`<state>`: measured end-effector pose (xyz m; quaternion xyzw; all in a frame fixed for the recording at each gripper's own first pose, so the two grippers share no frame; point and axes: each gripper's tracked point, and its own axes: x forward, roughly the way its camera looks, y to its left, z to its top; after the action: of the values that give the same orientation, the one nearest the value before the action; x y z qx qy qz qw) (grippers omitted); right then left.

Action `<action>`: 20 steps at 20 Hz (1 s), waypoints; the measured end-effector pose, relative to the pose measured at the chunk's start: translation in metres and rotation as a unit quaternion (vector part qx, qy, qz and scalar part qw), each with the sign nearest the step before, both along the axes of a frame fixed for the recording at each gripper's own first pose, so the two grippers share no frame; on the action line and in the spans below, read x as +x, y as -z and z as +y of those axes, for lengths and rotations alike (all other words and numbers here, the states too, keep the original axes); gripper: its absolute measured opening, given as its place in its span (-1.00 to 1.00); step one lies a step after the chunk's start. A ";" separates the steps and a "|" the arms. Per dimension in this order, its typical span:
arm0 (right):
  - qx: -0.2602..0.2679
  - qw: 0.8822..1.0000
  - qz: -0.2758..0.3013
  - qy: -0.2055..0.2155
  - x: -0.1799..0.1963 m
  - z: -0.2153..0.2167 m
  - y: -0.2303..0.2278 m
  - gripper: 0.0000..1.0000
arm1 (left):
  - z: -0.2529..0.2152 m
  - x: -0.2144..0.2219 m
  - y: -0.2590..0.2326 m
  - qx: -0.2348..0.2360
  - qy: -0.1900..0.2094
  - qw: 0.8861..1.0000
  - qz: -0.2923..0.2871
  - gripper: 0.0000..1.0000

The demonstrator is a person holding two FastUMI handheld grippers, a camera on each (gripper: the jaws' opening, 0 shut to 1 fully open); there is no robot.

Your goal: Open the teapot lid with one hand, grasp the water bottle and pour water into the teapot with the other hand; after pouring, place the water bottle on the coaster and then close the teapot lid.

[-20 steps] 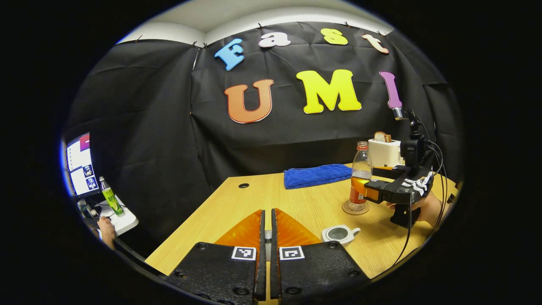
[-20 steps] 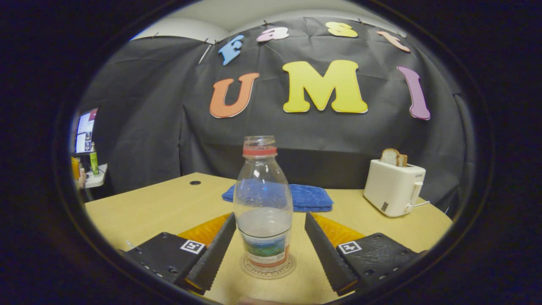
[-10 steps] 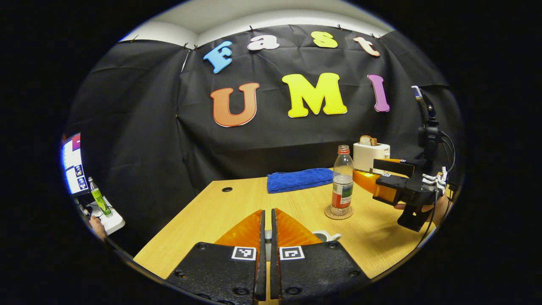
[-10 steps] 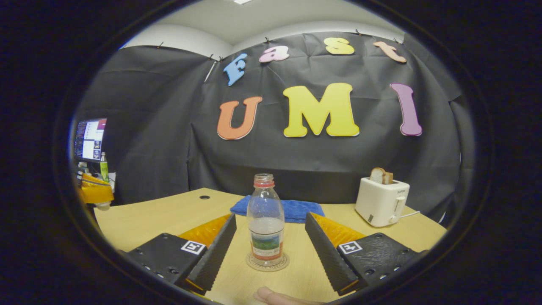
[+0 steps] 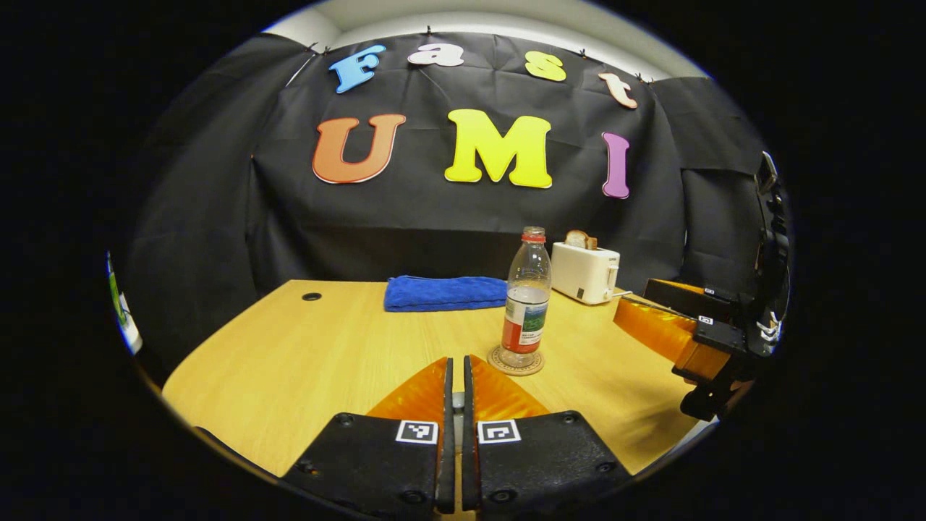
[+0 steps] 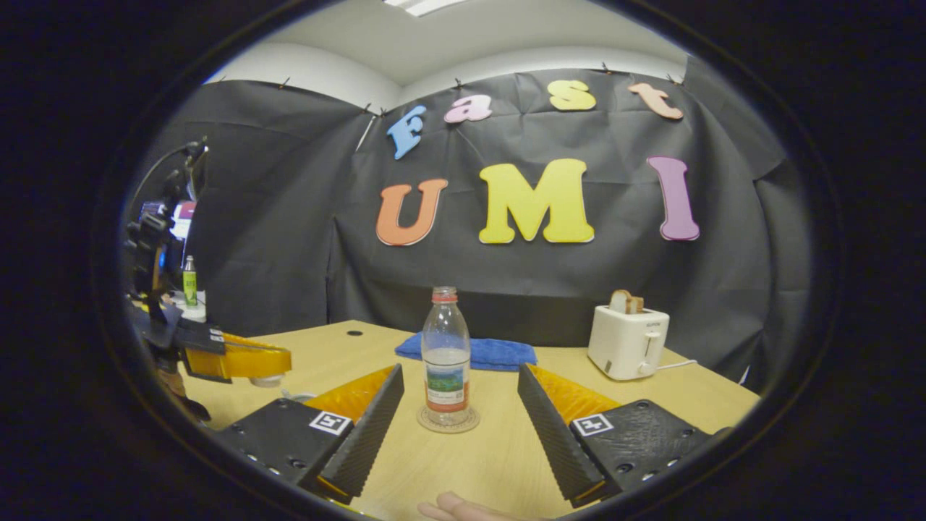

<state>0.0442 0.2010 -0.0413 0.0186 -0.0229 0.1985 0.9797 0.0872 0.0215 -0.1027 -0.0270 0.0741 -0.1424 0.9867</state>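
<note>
bottle parked | water bottle (image 6: 446, 354) is standing upright on coaster (image 6: 448, 420), centre frame | right hand-held gripper (image 6: 457, 420) is gaping wide, empty | left hand-held gripper (image 5: 454, 394) is pinching something small between closed fingers, likely the lid; teapot is lying somewhere below frame

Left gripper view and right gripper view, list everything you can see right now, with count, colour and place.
water bottle: one, clear with red cap, upright on coaster, table centre
coaster: one, brown, under bottle
towel: one, blue, folded behind bottle
toaster: one, white, bread in slot, right rear
table: one, light wood
green bottle: one, far left side desk
left hand-held gripper: fingers closed together
right hand-held gripper: fingers spread, bottle beyond them
</note>
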 end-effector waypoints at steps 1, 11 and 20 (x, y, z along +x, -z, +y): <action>0.006 1.000 -0.002 0.003 -0.002 -0.006 0.000 0.94 | 0.001 0.005 0.004 -0.006 0.000 1.000 -0.001 -0.87; 0.061 0.998 0.025 0.015 -0.009 -0.046 0.020 0.90 | -0.010 0.023 0.023 -0.095 0.000 0.995 0.012 -0.87; 0.050 0.999 0.012 0.015 -0.020 -0.045 0.016 0.84 | -0.006 0.031 0.031 -0.023 -0.029 0.999 -0.018 -0.87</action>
<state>0.0238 0.1560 -0.0569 0.0695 -0.0213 0.1821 0.9806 0.1182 0.0158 -0.1339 -0.0495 0.0518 -0.1158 0.9907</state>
